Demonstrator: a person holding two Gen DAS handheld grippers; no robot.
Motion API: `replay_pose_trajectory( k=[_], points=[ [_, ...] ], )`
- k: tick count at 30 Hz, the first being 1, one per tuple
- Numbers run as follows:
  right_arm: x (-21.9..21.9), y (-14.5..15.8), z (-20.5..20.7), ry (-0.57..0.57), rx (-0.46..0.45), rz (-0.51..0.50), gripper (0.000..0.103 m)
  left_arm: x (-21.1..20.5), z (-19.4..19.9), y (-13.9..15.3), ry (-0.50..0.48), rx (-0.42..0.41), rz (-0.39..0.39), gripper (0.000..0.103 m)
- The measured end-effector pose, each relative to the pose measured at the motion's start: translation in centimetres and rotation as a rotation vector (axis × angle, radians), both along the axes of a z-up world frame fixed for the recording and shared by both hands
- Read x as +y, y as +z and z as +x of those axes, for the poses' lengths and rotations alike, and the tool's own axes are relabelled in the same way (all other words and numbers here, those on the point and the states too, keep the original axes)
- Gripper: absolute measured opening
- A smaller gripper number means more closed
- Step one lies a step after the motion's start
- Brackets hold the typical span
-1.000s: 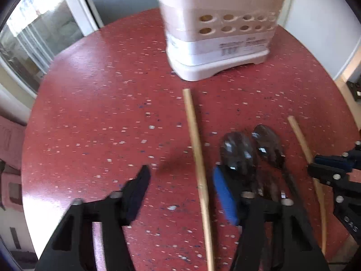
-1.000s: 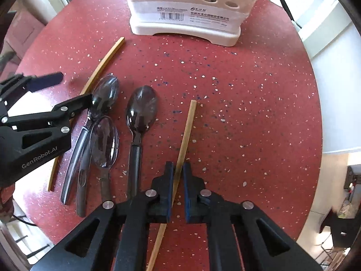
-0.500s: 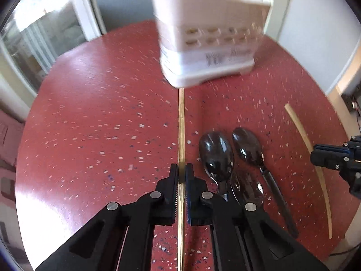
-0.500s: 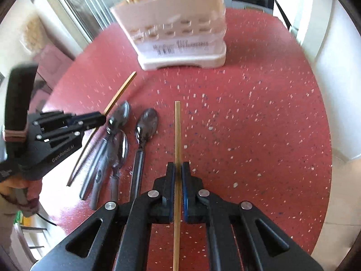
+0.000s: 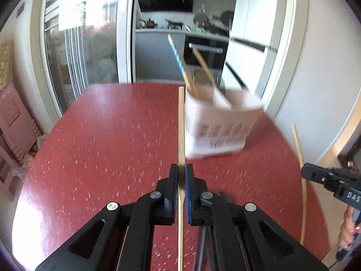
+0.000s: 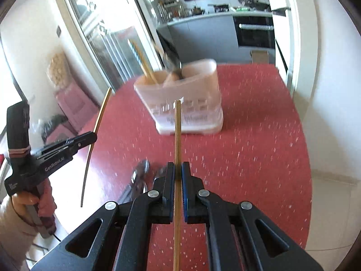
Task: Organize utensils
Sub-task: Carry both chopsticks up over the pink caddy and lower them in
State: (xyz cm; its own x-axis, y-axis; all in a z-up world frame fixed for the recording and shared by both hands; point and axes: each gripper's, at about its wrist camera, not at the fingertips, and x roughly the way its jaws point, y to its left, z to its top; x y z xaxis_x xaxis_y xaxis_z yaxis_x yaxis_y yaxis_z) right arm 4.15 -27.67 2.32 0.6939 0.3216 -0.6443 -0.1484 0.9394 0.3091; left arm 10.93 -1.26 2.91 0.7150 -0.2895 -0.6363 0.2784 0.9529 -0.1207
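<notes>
Two thin wooden chopsticks are clamped, one in left tool [image 5: 179, 174], one [image 6: 177, 135] in right tool [image 6: 178, 171], above red speckled worktop [image 5: 101, 140]. Transport step; next, lower tips into white plastic holder [image 6: 191, 103] near far edge.

The red table [image 5: 101, 158] lies bare along its left edge and before the white holder [image 6: 191, 103], which stands near the far edge. Chopsticks [image 5: 187, 67] lean out of the holder's top. Spoons [image 6: 140, 176] lie near the front edge.

Black claw [image 6: 178, 169] with blue pads, silver screws, white "GenRobot.AI" lettering, cream sleeve [image 6: 13, 228]
</notes>
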Motion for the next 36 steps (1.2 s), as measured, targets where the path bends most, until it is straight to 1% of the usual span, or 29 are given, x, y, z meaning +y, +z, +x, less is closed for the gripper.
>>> replay_pose_trajectory(
  k=[3, 7, 10, 14, 18, 20, 22, 26, 30, 36],
  points=[
    [-0.8, 1.8, 0.7, -0.025, -0.055, 0.016, 0.006, -0.2, 0.2, 2.5, 0.017, -0.048, -0.052, 0.035],
    [-1.5, 3.7, 2.3, -0.053, -0.123, 0.015, 0.006, -0.8, 1.9, 5.4, 0.034, -0.12, -0.106, 0.035],
    [-2.0, 5.7, 3.9, -0.071, -0.172, 0.023, 0.006, -1.1, 3.5, 7.2, 0.042, -0.16, -0.143, 0.035],
    [-2.3, 8.3, 6.4, -0.081, -0.239, 0.026, 0.006, -2.3, 6.5, 8.9, 0.043, -0.212, -0.19, 0.035],
    [-2.3, 10.5, 8.7, -0.086, -0.302, 0.027, 0.006, -3.5, 9.8, 9.8, 0.051, -0.253, -0.242, 0.035],
    [-2.4, 11.5, 10.4, -0.095, -0.332, 0.037, 0.006, -3.9, 11.4, 10.1, 0.056, -0.267, -0.273, 0.035],
    [-2.3, 12.1, 11.9, -0.104, -0.358, 0.04, 0.006, -4.6, 12.5, 9.7, 0.066, -0.282, -0.29, 0.035],
    [-1.6, 12.6, 14.3, -0.111, -0.404, 0.027, 0.006, -5.4, 14.3, 8.9, 0.084, -0.305, -0.305, 0.035],
    [-0.4, 12.1, 16.5, -0.116, -0.449, -0.016, 0.006, -6.1, 16.0, 7.8, 0.105, -0.319, -0.299, 0.035],
    [1.5, 10.4, 18.7, -0.103, -0.489, -0.1, 0.006, -6.7, 16.7, 6.0, 0.115, -0.34, -0.303, 0.035]
  ],
)
